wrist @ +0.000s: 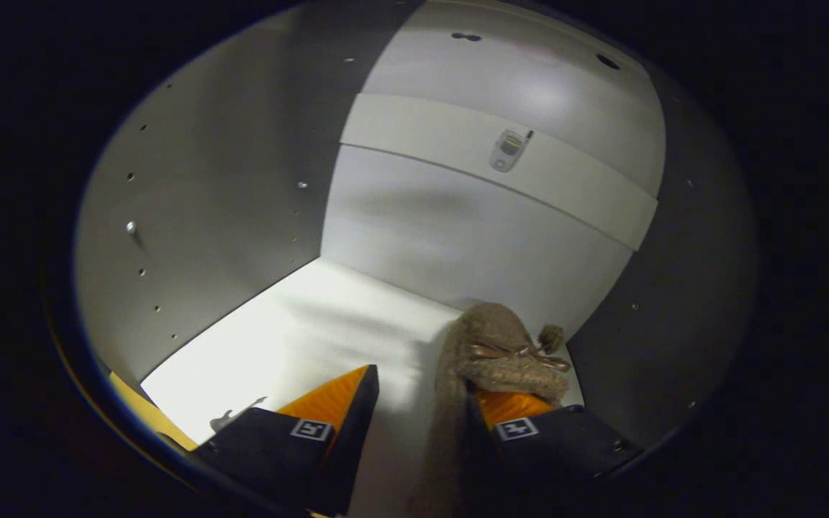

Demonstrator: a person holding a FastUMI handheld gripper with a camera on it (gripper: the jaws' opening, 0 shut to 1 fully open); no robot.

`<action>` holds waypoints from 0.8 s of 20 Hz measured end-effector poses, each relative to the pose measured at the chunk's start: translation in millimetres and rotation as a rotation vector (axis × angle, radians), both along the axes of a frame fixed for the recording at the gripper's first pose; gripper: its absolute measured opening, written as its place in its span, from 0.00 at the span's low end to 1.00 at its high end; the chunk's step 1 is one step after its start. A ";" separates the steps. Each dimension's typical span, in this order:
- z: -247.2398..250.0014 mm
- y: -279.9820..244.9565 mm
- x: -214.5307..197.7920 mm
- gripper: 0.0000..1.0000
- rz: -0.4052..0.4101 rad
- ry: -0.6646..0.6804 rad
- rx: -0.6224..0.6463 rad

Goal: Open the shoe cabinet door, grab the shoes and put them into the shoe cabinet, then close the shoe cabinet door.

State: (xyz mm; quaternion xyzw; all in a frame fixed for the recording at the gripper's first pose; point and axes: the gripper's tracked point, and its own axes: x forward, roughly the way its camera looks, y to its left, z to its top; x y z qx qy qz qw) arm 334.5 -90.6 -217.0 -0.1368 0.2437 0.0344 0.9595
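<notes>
I am looking into the white shoe cabinet [458, 237], with its shelf floor [292, 338] brightly lit just ahead of the fingers. A fuzzy brown shoe [494, 338] with a small bow lies at the right side of the shelf, close to the right wall. It rests over and against the right finger [512, 406]. My gripper [422, 392] is open. The left finger [346, 396] stands clear of the shoe, and bare shelf shows between the two.
The left side wall [198, 216] has rows of small holes and a metal peg [130, 229]. A white cross rail [422, 144] with a small fitting [508, 151] runs across the back panel. The dark right wall [673, 288] stands close beside the shoe.
</notes>
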 end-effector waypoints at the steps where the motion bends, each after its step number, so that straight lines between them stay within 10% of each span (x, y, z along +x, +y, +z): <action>1: 1.8 2.2 -3.1 0.81 0.003 -0.002 0.021; 5: 15.8 7.2 -18.0 0.96 0.016 -0.023 0.069; 16: 120.2 -1.2 -108.1 0.98 0.016 -0.221 0.118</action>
